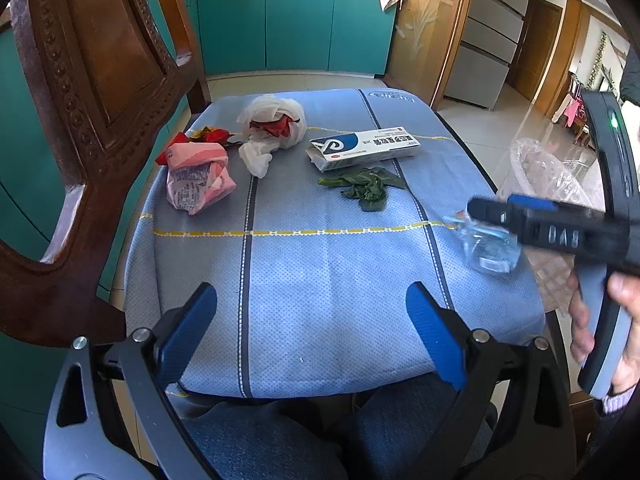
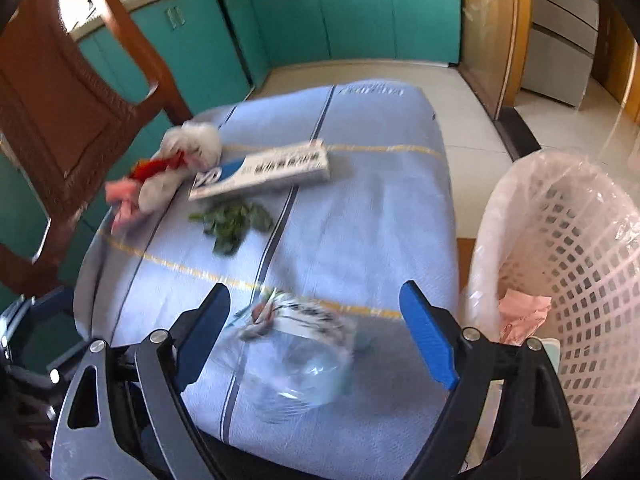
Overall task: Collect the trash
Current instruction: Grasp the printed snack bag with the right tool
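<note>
Trash lies on a blue cloth-covered table (image 1: pixel 320 280). It includes a pink wrapper (image 1: pixel 198 178), a white plastic bag (image 1: pixel 272 128) with red scraps, a blue-and-white medicine box (image 1: pixel 364 148) and green leaves (image 1: pixel 366 186). At the right edge lies a crushed clear plastic bottle (image 2: pixel 300 356). My right gripper (image 2: pixel 316 320) is open and hangs over the bottle, which sits between the fingers without touching the pads. From the left wrist view, the right gripper (image 1: pixel 486 220) is side-on above the bottle (image 1: pixel 488 248). My left gripper (image 1: pixel 312 320) is open and empty near the table's front edge.
A white lattice basket (image 2: pixel 580 260) lined with clear plastic stands right of the table, with pink paper (image 2: pixel 524 316) inside. A carved wooden chair (image 1: pixel 80 120) is close on the left. Teal cabinets (image 1: pixel 296 24) line the far wall. A hand (image 1: pixel 616 320) holds the right gripper.
</note>
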Demonstrator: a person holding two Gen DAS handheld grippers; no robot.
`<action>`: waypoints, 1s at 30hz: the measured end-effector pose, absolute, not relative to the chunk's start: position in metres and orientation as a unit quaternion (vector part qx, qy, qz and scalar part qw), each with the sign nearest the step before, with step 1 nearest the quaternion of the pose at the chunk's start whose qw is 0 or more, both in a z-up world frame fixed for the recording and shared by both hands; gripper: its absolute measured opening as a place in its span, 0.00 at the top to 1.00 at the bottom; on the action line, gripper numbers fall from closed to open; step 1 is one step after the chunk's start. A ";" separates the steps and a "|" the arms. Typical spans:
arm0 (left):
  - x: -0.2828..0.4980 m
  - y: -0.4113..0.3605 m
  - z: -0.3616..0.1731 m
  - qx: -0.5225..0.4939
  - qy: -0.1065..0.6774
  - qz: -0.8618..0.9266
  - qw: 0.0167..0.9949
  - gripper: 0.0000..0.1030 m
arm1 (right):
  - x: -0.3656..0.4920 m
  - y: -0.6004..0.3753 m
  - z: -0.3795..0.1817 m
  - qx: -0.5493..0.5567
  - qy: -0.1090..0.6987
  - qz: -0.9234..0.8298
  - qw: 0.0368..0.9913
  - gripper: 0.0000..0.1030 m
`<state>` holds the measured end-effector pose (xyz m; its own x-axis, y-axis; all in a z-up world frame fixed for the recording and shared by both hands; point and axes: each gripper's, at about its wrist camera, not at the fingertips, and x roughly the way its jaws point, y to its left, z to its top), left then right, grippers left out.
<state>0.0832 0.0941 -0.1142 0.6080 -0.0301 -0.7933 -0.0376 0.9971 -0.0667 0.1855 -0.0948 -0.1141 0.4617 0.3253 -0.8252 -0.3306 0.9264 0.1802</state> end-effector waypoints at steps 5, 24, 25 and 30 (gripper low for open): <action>0.084 0.094 -0.116 -0.039 0.446 0.001 0.894 0.08 | 0.172 -0.090 -0.124 -0.019 0.491 0.197 0.848 0.17; 0.083 0.092 -0.116 -0.038 0.446 0.001 0.894 0.08 | 0.145 -0.065 -0.135 -0.125 0.464 0.187 0.857 0.23; 0.083 0.092 -0.116 -0.038 0.446 0.001 0.894 0.08 | 0.144 -0.065 -0.135 -0.132 0.461 0.184 0.858 0.27; 0.082 0.092 -0.115 -0.038 0.445 0.001 0.895 0.08 | 0.143 -0.064 -0.134 -0.146 0.454 0.183 0.860 0.39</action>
